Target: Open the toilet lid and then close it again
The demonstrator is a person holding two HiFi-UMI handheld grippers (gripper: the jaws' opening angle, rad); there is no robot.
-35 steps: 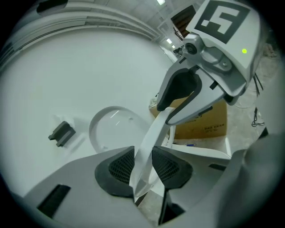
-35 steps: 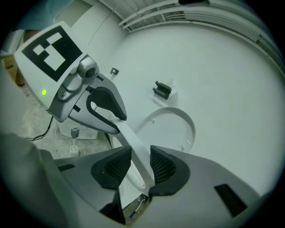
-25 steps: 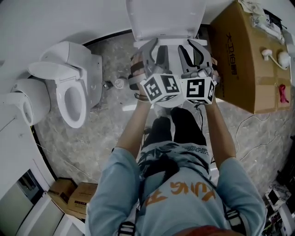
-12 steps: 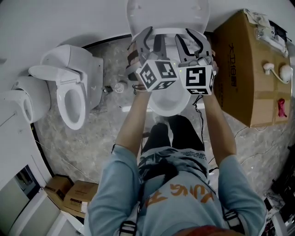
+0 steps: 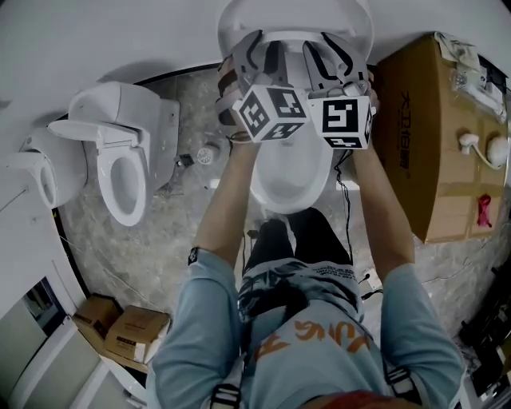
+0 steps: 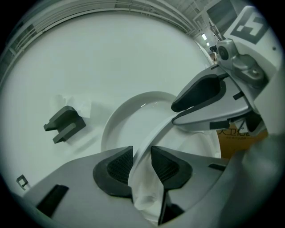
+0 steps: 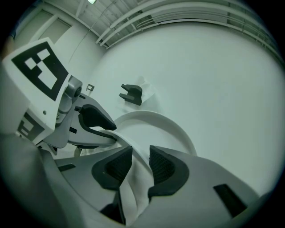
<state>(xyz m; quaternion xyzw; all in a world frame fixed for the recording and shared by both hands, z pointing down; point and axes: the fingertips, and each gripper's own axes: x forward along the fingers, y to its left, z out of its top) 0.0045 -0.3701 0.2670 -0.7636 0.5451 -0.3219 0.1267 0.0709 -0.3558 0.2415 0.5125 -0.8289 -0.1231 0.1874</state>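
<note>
The white toilet lid (image 5: pixel 297 17) stands raised toward the back wall, over the open bowl (image 5: pixel 291 172). Both grippers hold its front rim side by side. My left gripper (image 5: pixel 254 46) is shut on the lid's rim (image 6: pixel 116 116), which runs between its dark pads (image 6: pixel 119 165). My right gripper (image 5: pixel 335 48) is shut on the same rim (image 7: pixel 176 127) a little to the right, the edge pinched between its pads (image 7: pixel 164 165). Each gripper shows in the other's view: the right gripper (image 6: pixel 209 102) and the left gripper (image 7: pixel 95 127).
A second toilet (image 5: pixel 120 160) with its lid up stands to the left. A large cardboard box (image 5: pixel 431 136) sits close on the right. Small boxes (image 5: pixel 128 335) lie at lower left, cables on the floor. A black bracket (image 6: pixel 64 124) is fixed to the wall behind.
Both grippers have moved together toward the wall with the lid's rim in them. The lid has swung further up and more of the bowl shows.
</note>
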